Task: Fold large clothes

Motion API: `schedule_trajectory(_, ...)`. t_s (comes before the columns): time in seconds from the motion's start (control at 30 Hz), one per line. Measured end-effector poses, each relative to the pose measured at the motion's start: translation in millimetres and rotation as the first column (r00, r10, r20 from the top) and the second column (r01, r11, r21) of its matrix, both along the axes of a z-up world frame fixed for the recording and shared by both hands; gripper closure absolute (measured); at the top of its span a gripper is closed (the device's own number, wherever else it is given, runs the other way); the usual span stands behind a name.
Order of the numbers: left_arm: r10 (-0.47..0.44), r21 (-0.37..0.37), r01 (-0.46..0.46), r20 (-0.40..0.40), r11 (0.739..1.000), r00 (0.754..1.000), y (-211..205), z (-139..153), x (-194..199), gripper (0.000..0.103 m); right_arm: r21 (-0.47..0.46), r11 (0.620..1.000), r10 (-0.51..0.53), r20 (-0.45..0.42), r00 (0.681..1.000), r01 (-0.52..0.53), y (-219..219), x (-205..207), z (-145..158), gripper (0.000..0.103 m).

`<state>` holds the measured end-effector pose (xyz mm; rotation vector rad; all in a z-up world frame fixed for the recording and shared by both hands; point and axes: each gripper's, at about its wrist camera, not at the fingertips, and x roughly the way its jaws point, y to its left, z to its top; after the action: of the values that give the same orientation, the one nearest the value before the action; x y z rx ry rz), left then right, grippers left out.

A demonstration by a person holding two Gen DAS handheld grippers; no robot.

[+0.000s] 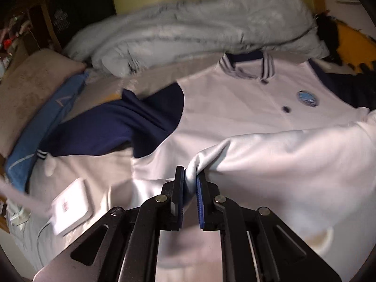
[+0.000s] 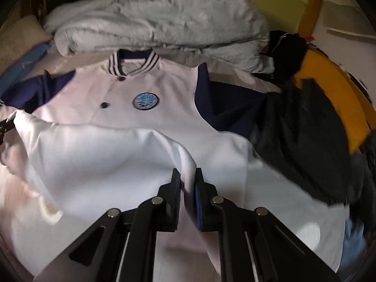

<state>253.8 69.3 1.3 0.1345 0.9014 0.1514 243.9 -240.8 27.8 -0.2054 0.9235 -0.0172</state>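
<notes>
Two heaps crowd the bed: a grey fluffy blanket beyond the collar, dark clothes at right. My jaws, left gripper and right gripper, clench the white jacket's lifted hem.

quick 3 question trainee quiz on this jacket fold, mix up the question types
1. True or false: both grippers are shut on the jacket's white fabric.
2. The round badge is: A red, B blue, C green?
3. Fill in: the sleeves are navy, the body is ____.

Key
1. True: left gripper and right gripper each pinch the jacket.
2. B
3. white
</notes>
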Motion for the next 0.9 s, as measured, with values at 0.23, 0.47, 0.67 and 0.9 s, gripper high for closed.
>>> schedule_trajectory(0.23, 0.033, -0.091, -0.038, -0.053, 0.995, 0.998, 13, -40, 65, 0.094, 0.026, 0.999, -0.042, -0.010, 0.999, 0.042, -1, 67, -36, 0.094)
schedule_trajectory(0.47, 0.018, -0.173, -0.018, 0.002, 0.985, 1.000, 15, -41, 67, 0.087, 0.128, 0.990, -0.081, 0.103, 0.991, 0.067, -26, 51, -46, 0.075)
schedule_trajectory(0.67, -0.001, -0.279, 0.044, 0.151, 0.959, 0.989, 37, 14, 0, 0.033, 0.227, 0.967, -0.171, 0.246, 0.954, 0.115, -58, -4, -4, 0.058)
schedule_trajectory(0.9, 0.134, -0.234, -0.080, 0.225, 0.969, 0.965, 91, 24, -64, 0.018, 0.402, 0.913, -0.181, 0.230, 0.956, 0.076, -86, -39, 16, 0.051)
